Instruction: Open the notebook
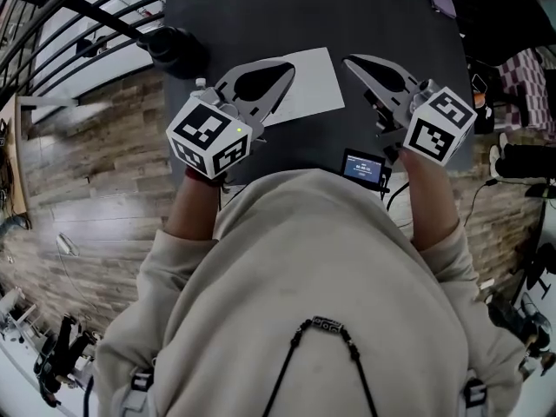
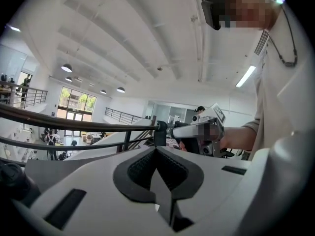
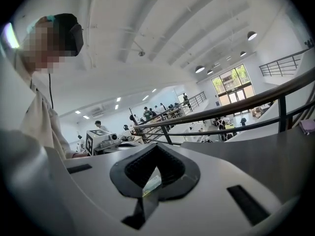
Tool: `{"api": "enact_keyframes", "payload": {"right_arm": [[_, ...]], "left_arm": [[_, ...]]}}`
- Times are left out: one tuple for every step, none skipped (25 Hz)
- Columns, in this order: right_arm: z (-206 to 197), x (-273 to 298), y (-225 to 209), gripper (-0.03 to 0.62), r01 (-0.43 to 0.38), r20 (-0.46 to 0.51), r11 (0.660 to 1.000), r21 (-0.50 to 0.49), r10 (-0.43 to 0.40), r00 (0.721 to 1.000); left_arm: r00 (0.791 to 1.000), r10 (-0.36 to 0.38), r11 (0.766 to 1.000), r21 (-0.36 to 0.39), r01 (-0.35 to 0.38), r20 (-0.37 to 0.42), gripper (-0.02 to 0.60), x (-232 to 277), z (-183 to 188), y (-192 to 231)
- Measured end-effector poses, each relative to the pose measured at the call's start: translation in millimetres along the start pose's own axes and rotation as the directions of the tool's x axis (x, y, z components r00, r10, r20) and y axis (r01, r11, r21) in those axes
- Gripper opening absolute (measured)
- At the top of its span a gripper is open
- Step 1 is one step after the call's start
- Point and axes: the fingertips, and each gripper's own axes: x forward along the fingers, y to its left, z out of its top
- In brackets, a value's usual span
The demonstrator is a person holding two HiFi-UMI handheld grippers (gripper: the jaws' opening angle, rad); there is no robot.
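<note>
While both tools are held up over the dark bench (image 1: 391, 24), the white notebook (image 1: 313, 81) lies flat on it, its near left part hidden behind the left tool (image 1: 283, 68) in the head view. The left tool's jaws are clenched together with nothing between them, and so are those of the right tool (image 1: 351, 60). A small screen (image 1: 363, 167) sits at the bench's near edge; a dark lump (image 1: 174, 49) at its left corner is hard to make out
</note>
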Motion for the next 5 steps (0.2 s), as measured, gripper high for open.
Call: {"api": "enact_keyframes", "payload": {"right_arm": [[-1.0, 2.8, 1.9, 0.015, -0.004, -0.007, 1.000, -0.003, 0.004, 1.000], [-2.0, 5.0, 3.2, 0.015, -0.008, -0.012, 1.000, -0.004, 0.008, 1.000], [-3.0, 6.5, 4.1, 0.015, -0.012, -0.017, 1.000, -0.005, 0.012, 1.000], [-4.2, 7.7, 4.8, 0.015, -0.016, -0.022, 1.000, -0.004, 0.016, 1.000], [-5.5, 8.9, 5.4, 0.015, -0.020, -0.026, 1.000, -0.003, 0.020, 0.999]], "left_arm": [[1.000, 0.002, 1.000, 0.002, -0.002, 0.012, 0.000, -2.2, 1.1, 1.2], [1.000, 0.004, 1.000, 0.004, -0.004, 0.022, 0.000, -3.8, 1.8, 2.0], [1.000, 0.005, 1.000, 0.005, -0.005, 0.030, 0.000, -5.0, 1.8, 2.3], [0.999, 0.007, 1.000, 0.005, -0.007, 0.035, 0.000, -6.0, 1.1, 2.5], [0.999, 0.008, 1.000, 0.006, -0.008, 0.039, 0.000, -6.9, 0.3, 2.6]]}}
